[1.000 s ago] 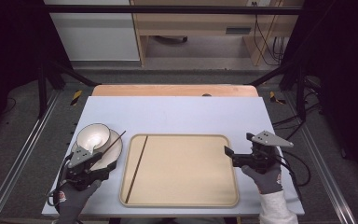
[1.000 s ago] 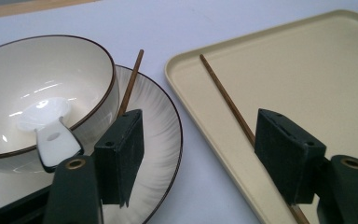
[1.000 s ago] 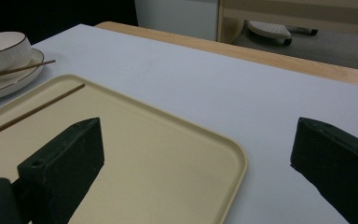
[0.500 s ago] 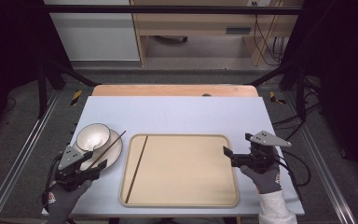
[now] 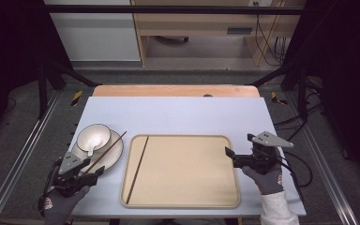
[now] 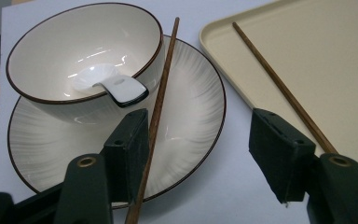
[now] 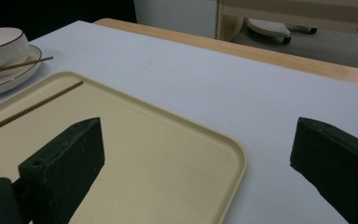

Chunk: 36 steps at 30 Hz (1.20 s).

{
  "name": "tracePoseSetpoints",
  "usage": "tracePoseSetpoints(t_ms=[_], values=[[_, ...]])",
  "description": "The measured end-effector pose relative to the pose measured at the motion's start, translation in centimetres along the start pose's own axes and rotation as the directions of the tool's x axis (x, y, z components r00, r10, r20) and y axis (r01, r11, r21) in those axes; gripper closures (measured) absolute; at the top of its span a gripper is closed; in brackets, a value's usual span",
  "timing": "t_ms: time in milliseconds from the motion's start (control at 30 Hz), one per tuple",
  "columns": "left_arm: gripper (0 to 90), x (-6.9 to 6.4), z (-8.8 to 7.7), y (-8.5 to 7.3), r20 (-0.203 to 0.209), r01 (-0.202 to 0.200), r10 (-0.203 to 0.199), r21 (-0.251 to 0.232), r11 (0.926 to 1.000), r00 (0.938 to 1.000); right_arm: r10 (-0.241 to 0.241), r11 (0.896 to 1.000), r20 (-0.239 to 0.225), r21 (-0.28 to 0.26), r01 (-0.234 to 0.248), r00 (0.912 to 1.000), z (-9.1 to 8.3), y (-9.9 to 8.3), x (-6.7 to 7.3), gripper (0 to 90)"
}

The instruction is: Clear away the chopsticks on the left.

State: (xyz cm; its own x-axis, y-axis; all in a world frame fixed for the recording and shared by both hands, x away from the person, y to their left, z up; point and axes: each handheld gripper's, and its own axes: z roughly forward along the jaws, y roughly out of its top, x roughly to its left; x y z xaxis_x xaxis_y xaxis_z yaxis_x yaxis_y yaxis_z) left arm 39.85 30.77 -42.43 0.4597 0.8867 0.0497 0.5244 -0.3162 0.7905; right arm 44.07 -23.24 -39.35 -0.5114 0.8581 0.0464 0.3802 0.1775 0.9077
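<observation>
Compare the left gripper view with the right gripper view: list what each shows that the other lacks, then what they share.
Left gripper view alone: the white ceramic spoon lying inside the bowl, and the left claw, open beside the chopstick on the plate.
Right gripper view alone: the light wooden table edge and the open right claw over the tray's corner.
Shared: the cream brown-rimmed bowl on its plate, the beige plastic tray, and both brown wooden chopsticks.

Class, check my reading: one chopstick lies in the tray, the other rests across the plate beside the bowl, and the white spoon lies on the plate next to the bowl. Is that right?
Not quite. The spoon sits inside the bowl, its handle over the rim, as the left gripper view shows. The rest holds: one chopstick lies in the tray, the other chopstick rests across the plate beside the bowl.
</observation>
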Motion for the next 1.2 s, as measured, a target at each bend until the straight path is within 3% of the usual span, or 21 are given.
tracePoseSetpoints(t_ms=[233, 500, 733, 933, 1200], values=[[39.2, 1.4, 1.4, -0.3, -0.056, 0.011, -0.009, 0.046, 0.9989, 0.9984, -0.002, 1.000, -0.003, 0.006, 0.002, 1.0000, 0.2, 0.0, 0.1, 3.1], [46.6, 2.4, 3.0, -0.2, -0.072, 0.004, 0.003, 0.093, 0.9957, 0.9974, -0.002, 1.000, -0.003, 0.011, 0.002, 1.0000, 0.3, -0.1, 0.0, 3.2], [61.3, 2.9, 4.1, -0.5, -0.059, 0.006, 0.002, 0.141, 0.9900, 0.9983, -0.004, 1.000, -0.002, 0.018, 0.004, 1.0000, 0.5, -0.1, 0.1, 3.2], [72.3, 2.9, 4.1, -0.5, -0.041, 0.005, 0.001, 0.148, 0.9889, 0.9992, -0.005, 1.000, -0.003, 0.019, 0.005, 1.0000, 0.5, -0.1, 0.1, 3.2], [79.8, 2.8, 4.0, -0.5, -0.024, 0.005, -0.002, 0.147, 0.9891, 0.9997, -0.008, 1.000, -0.002, 0.023, 0.008, 1.0000, 0.6, -0.1, 0.1, 3.1]])
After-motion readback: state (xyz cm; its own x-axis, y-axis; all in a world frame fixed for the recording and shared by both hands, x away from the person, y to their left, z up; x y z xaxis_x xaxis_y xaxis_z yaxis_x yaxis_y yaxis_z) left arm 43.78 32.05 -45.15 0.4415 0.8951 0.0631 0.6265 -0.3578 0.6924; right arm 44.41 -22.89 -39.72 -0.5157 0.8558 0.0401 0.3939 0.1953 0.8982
